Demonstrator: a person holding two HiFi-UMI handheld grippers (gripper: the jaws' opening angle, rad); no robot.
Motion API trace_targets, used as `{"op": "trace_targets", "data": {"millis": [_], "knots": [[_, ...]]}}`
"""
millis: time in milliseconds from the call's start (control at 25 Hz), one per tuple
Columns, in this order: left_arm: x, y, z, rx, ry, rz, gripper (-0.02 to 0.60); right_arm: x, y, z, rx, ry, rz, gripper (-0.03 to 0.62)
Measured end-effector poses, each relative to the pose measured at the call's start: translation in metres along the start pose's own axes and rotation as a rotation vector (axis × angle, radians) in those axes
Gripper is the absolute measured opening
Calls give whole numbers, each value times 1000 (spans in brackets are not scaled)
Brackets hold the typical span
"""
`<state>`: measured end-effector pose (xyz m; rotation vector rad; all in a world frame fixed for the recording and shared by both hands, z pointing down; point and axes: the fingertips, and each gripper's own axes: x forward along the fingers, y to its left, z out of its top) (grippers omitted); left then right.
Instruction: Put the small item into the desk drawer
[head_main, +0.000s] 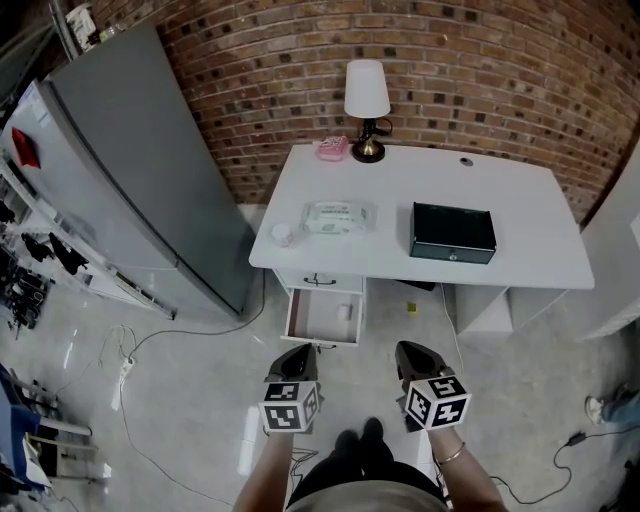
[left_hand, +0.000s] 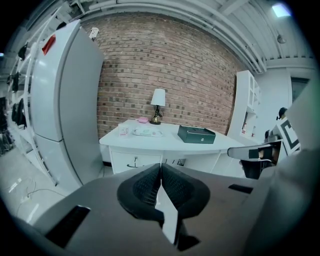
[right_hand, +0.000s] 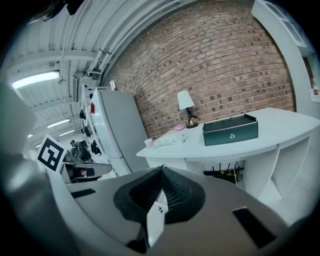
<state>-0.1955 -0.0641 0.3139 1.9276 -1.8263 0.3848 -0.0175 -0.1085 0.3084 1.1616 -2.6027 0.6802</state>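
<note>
A red brick wall (head_main: 480, 60) runs behind a white desk (head_main: 520, 215), with a tall grey fridge (head_main: 130, 160) standing to the desk's left on a pale concrete floor (head_main: 180, 400). At the back of the desk a lamp (head_main: 366, 100) with a white shade stands just beside a small pink thing (head_main: 332, 148). Nearer the front lie a flat pack of wipes (head_main: 338, 216) and, to the right of it, a dark box (head_main: 452, 232) with its lid down. A small white pot (head_main: 283, 234) sits apart on the desk's front left corner, beside the wipes and untouched by either gripper. Under that end of the desk a drawer (head_main: 312, 318) is pulled out and open. A small pale thing lies against its right side, too small to make out. A tiny yellow thing (head_main: 410, 307) lies on the floor under the desk. The left gripper (head_main: 297, 352) and the right gripper (head_main: 412, 352) are held side by side, low over the floor in front of the open drawer and well short of the desk. Both point toward the desk. In the left gripper view the jaws of the left gripper (left_hand: 160, 166) are pressed fully together with nothing between them. The right gripper view shows the right gripper (right_hand: 161, 170) the same way, jaws together and holding nothing.
</note>
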Motion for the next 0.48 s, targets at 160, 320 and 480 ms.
{"op": "trace_targets", "data": {"millis": [160,320,480], "knots": [[-1,-4,1,-4,2,0,26,-2,0,4,1,-5,11,6],[0,-5,2,-5,2,6,26,-1,-2,8,2,-10,17,6],[0,-7,2,4,9,9,26,-3,-4,13,3,-16,21,6]]}}
